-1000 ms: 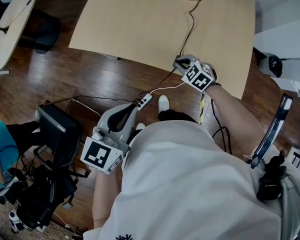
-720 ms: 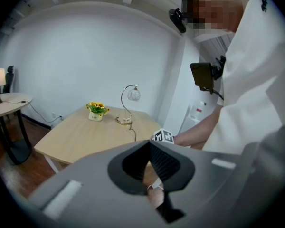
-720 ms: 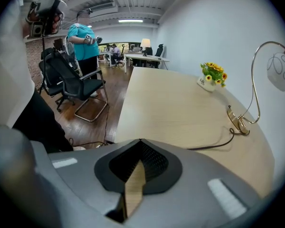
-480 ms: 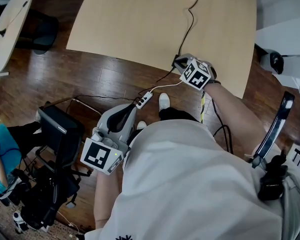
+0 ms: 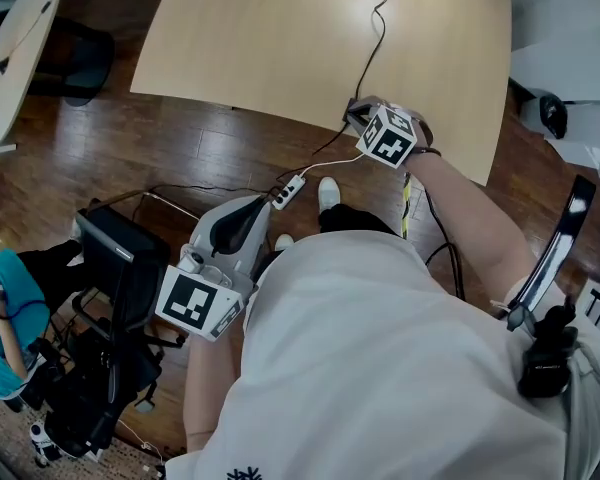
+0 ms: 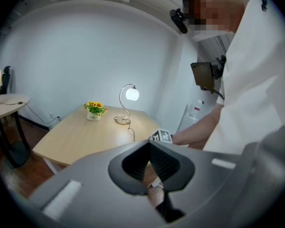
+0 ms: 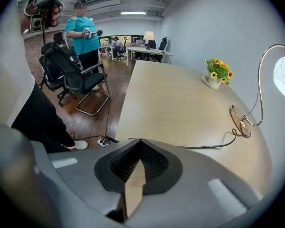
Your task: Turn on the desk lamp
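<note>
Seemingly lit, the desk lamp (image 6: 131,94) stands at the far end of the surface (image 6: 85,132).
My left tongs (image 6: 149,142) and right tongs (image 7: 140,140) are both closed, holding nothing; I reckon the right, near the cord (image 7: 209,147), could snag it and drag the lamp.

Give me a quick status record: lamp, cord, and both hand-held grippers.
desk lamp: shade glowing, on the far side of the table
cord: runs from the lamp base across the table to its near edge
right hand-held gripper: jaws together, at the near table edge by the cord
left hand-held gripper: jaws together, held low, off the table
</note>
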`<state>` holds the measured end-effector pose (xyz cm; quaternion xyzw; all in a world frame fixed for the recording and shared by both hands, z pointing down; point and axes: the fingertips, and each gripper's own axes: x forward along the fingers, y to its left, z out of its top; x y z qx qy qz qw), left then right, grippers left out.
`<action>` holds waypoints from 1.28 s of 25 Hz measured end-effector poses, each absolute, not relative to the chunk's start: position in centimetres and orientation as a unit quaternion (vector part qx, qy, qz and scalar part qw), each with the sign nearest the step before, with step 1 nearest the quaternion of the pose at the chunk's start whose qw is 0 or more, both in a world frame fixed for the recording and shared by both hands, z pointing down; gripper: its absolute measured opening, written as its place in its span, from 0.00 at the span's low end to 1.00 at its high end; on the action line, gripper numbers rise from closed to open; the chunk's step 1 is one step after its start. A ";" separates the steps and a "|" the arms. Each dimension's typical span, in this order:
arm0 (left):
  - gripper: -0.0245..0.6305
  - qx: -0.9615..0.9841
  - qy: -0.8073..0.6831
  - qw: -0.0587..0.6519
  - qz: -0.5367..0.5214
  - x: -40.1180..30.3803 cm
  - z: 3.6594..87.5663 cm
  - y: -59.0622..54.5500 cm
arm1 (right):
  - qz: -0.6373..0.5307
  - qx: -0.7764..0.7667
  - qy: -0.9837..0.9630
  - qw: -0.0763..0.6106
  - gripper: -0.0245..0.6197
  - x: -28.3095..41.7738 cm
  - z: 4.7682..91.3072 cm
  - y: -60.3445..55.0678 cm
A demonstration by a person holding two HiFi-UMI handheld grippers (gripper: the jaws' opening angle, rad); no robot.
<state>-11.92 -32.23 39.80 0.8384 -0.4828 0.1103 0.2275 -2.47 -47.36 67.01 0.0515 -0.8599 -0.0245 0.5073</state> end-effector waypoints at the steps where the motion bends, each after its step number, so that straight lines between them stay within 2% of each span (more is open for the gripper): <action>1: 0.06 0.839 -0.483 0.225 0.109 -12.0 39.7 -32.2 | -0.025 0.055 -0.862 0.503 0.04 -2.6 66.9 -47.5; 10: 0.06 0.850 -0.474 0.208 0.102 -13.4 38.6 -29.1 | -0.040 0.117 -0.878 0.463 0.04 -2.5 63.0 -45.8; 17: 0.06 0.872 -0.442 0.187 0.091 -14.5 38.1 -25.4 | -0.023 0.177 -0.890 0.419 0.04 -1.9 57.9 -40.3; 32: 0.06 0.934 -0.320 0.145 0.066 -15.5 37.5 -11.9 | 0.034 0.355 -0.880 0.313 0.04 1.5 47.6 -19.0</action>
